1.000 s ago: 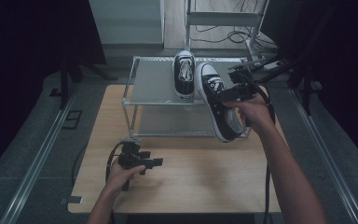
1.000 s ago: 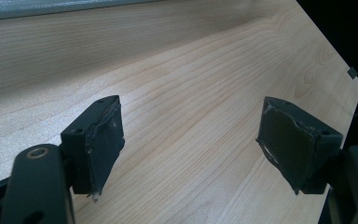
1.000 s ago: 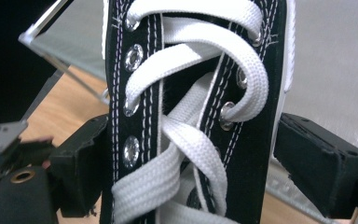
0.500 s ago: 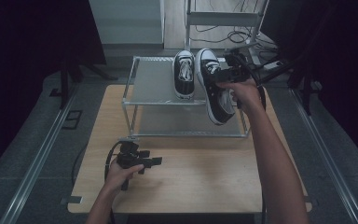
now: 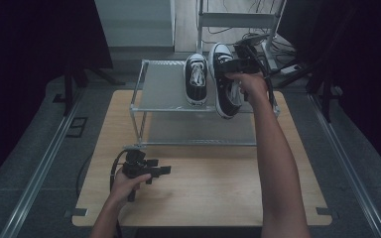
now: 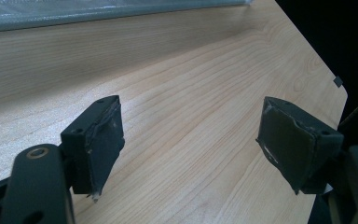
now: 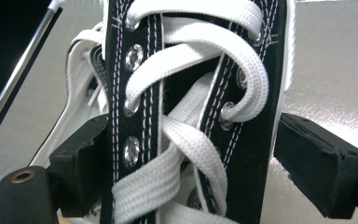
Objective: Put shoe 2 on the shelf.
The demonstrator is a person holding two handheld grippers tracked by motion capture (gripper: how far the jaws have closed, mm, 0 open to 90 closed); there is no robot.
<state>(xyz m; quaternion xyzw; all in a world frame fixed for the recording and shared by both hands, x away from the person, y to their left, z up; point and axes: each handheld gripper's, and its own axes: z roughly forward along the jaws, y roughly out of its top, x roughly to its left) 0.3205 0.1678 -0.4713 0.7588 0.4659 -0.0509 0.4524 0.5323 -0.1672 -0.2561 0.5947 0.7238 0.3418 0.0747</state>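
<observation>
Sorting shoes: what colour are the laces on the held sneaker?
White laces, clearest in the right gripper view.

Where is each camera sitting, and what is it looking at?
High view: above the table, looking forward and down at rack, shoes, both forearms.
Left gripper view: on that gripper, facing bare table; its open jaws show.
Right gripper view: on that gripper, facing a shoe between its jaws.
Shared: high and right gripper views show that shoe.

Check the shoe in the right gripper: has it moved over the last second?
Yes. In the high view the held shoe has gone back and left, from over the rack's front right corner to beside the other shoe on top.
</observation>
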